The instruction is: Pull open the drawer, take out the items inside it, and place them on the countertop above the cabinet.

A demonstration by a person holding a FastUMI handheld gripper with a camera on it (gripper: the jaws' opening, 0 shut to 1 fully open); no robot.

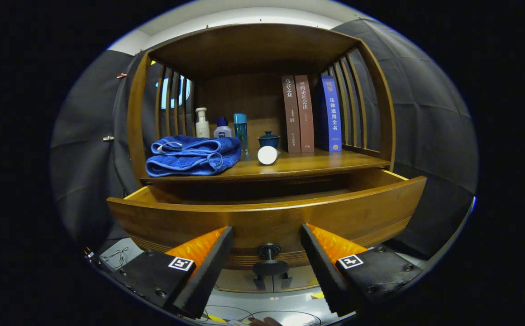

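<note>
One drawer is seen pulled open below the tabletop; its inside is hidden by the front panel. One claw is held spread, its fingers flanking the single dark knob without touching. On the tabletop are counted three books at 1 o'clock, three bottles, one folded blue towel at 11 o'clock, one lidded pot and one white cylinder.

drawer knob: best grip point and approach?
Take the knob by its dark round head, straight on from the front. It sticks out of the drawer front on a narrow stem, leaving both sides free. The open gripper already flanks it; close the fingers on the head's left and right edges.
</note>
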